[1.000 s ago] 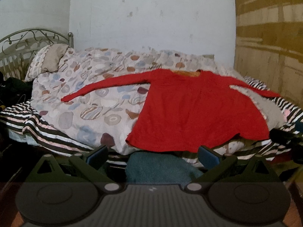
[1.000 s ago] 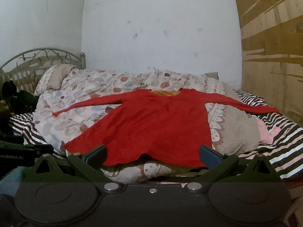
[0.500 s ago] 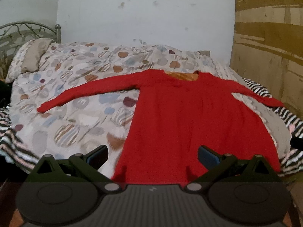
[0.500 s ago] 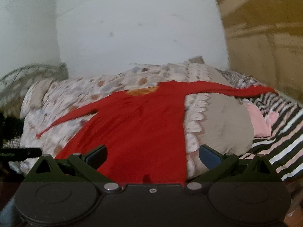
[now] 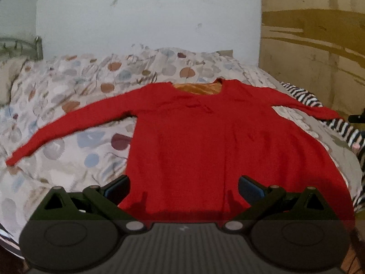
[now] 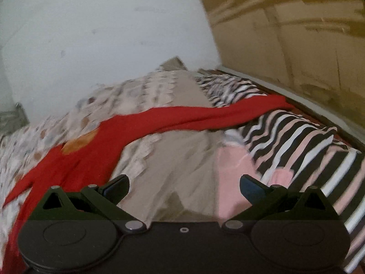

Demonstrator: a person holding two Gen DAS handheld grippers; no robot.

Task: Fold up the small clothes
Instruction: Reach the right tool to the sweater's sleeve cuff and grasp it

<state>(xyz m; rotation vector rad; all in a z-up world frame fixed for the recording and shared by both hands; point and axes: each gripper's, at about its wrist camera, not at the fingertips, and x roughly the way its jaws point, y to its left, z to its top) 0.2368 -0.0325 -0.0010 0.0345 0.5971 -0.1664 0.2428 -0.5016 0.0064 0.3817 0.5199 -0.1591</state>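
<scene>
A red long-sleeved top (image 5: 194,137) lies flat on the bed, front up, both sleeves spread out, an orange lining at the neck. My left gripper (image 5: 183,188) is open and empty, just above the top's lower hem. In the right wrist view the top (image 6: 95,146) is at the left and its right sleeve (image 6: 228,114) stretches across to the striped sheet. My right gripper (image 6: 184,188) is open and empty, over the beige blanket to the right of the top's body.
The spotted duvet (image 5: 68,96) covers the bed's left and back. A beige blanket (image 6: 182,159), a pink cloth (image 6: 232,166) and a black-and-white striped sheet (image 6: 308,150) lie on the right. A wooden panel wall (image 6: 296,34) borders the right side, a metal headboard (image 5: 20,48) the left.
Both grippers have moved forward over the bed. The left came close above the top's hem. The right swung to the right, toward the right sleeve and the striped sheet.
</scene>
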